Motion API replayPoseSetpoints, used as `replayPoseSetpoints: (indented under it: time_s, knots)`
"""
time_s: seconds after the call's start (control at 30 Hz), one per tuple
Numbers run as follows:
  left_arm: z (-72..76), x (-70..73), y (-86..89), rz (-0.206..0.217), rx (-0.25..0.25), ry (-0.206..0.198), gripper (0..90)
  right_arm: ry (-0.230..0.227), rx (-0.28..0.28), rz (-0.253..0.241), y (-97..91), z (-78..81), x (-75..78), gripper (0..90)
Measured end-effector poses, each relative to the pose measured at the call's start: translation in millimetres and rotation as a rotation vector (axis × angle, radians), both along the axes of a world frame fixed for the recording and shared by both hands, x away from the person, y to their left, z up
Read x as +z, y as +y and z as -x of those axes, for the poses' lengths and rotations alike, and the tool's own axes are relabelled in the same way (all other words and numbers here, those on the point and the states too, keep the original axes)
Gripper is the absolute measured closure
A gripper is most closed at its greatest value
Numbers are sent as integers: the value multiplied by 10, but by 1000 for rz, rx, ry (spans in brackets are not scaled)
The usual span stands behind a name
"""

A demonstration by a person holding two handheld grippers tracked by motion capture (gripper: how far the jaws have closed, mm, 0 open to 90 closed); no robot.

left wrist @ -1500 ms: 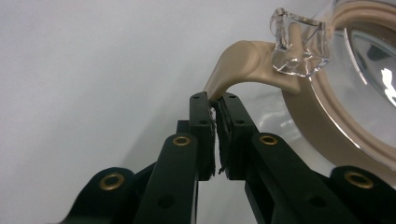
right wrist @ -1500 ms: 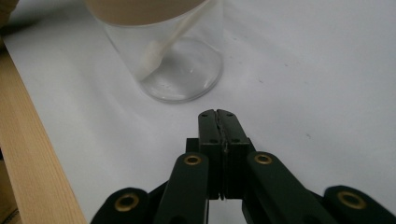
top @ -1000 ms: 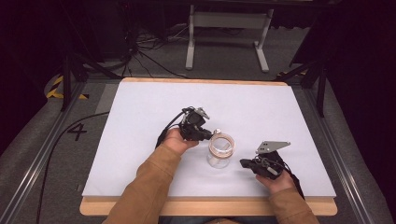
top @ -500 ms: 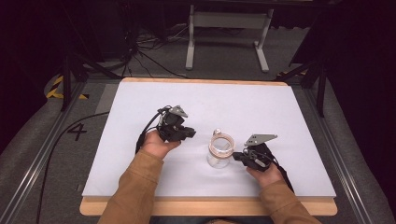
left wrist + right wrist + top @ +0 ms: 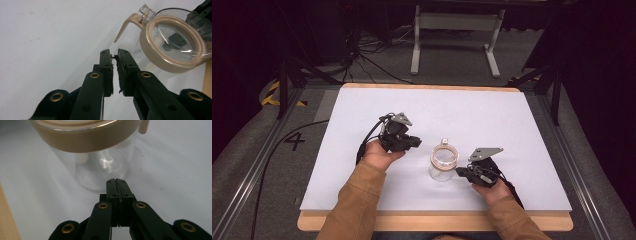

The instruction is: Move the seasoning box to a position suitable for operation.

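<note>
Two grippers flank a clear glass jar [image 5: 443, 163] with a tan lid, standing upright on the white table [image 5: 512, 120]. Nearest, the right gripper [image 5: 460, 171] has its jaws pressed together on nothing, their tips just beside the jar's wall. Farther off, the left gripper [image 5: 416, 142] is closed too, a sliver of gap between its pads [image 5: 121, 72], empty, near the jar.
</note>
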State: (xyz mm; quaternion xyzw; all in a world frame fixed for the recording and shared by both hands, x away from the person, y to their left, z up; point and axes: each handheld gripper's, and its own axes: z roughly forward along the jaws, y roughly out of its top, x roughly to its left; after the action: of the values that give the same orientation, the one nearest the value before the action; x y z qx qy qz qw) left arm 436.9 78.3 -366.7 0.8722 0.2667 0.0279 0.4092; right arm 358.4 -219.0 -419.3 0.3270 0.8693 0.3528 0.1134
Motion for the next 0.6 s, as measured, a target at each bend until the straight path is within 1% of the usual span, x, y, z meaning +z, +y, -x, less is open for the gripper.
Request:
replayPoseSetpoints:
  time_s: [0.03, 0.13, 0.17, 0.2, 0.23, 0.3, 0.37, 0.43, 0.47, 0.5, 0.53, 0.57, 0.6]
  knots:
    - [2, 9, -7, 2, -3, -5, 830, -18, -10, 10, -24, 6, 20, 897]
    - [13, 70, -37, 35, -21, -21, 847, -20, -41, -20, -140, 9, 76, 897]
    - [17, 105, -52, 56, -32, -26, 853, -18, -49, -25, -167, 12, 89, 897]
    - [17, 105, -52, 56, -32, -26, 861, -18, -49, -25, -167, 12, 89, 897]
    - [21, 141, -68, 78, -47, -37, 874, -19, -66, -48, -244, 25, 119, 897]
    - [28, 188, -104, 113, -73, -44, 884, -22, -71, -53, -267, 37, 130, 897]
    - [27, 211, -155, 131, -92, -50, 893, -32, -74, -64, -306, 67, 153, 897]
    - [19, 209, -209, 126, -108, -58, 894, -35, -75, -74, -332, 97, 173, 897]
    - [4, 207, -232, 116, -122, -56, 894, -36, -73, -78, -343, 112, 184, 897]
    - [-3, 202, -250, 124, -119, -55, 894, -34, -74, -83, -352, 129, 194, 897]
    - [-18, 196, -275, 141, -120, -53, 895, -34, -73, -86, -356, 136, 195, 897]
    - [-30, 198, -283, 137, -130, -53, 895, -29, -71, -90, -358, 146, 195, 897]
    - [-40, 198, -304, 144, -129, -55, 895, -29, -68, -90, -355, 153, 190, 897]
